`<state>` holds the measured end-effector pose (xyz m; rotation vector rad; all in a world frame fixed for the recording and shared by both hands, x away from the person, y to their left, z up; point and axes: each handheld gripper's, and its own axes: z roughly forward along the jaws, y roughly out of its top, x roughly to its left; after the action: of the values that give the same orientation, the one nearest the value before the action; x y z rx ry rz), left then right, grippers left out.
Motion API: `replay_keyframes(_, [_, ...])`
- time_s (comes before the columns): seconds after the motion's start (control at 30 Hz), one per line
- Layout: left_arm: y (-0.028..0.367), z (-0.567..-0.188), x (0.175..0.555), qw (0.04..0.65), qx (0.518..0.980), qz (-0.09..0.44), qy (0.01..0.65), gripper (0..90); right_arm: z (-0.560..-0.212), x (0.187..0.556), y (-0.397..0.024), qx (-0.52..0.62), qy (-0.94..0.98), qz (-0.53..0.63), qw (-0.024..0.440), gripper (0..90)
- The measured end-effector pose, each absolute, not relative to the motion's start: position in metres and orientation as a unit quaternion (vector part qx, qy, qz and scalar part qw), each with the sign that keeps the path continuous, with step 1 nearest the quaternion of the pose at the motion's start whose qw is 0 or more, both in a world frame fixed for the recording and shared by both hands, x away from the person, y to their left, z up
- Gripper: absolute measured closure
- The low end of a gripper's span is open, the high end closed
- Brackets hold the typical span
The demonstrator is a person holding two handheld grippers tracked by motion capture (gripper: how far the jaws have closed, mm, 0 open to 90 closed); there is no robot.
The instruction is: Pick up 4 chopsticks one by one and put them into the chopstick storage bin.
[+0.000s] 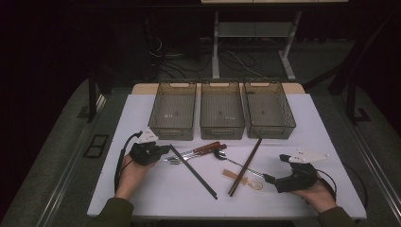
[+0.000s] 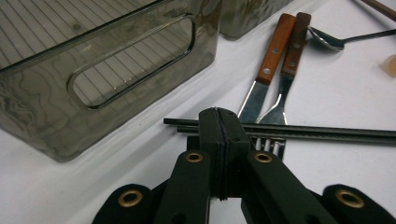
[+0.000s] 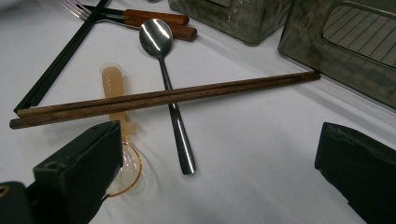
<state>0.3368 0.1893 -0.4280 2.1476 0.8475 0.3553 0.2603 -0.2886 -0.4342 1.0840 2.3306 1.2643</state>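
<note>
My left gripper [image 1: 164, 149] [image 2: 219, 126] is shut, its jaws pressed flat together with nothing between them. Its tip sits at the near end of a pair of black chopsticks [image 1: 194, 172] [image 2: 327, 134]; contact cannot be told. Behind them lie a wood-handled knife [image 2: 271, 60] and fork [image 2: 292, 51]. My right gripper [image 1: 276, 168] [image 3: 215, 140] is open and low over the table. Ahead of it a metal spoon [image 1: 231, 161] [image 3: 173, 107] lies under brown wooden chopsticks [image 1: 246, 165] [image 3: 163, 98]. A translucent amber spoon [image 1: 243, 181] [image 3: 114, 88] lies by its left jaw.
Three smoky clear bins stand in a row at the back of the white table [image 1: 156, 194]: left [image 1: 174, 132], middle [image 1: 222, 130], right [image 1: 269, 130]. The left bin's handled wall [image 2: 116, 84] rises close beside my left gripper. Cables trail from both grippers.
</note>
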Motion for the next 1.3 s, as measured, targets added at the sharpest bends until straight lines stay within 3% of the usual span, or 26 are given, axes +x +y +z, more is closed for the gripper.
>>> replay_keyframes(1.3, [0.171,-0.444,0.363,0.346,0.864,0.148,0.335,89.2,-0.435,0.26,-0.287,0.371,0.808,0.435,0.141,1.2])
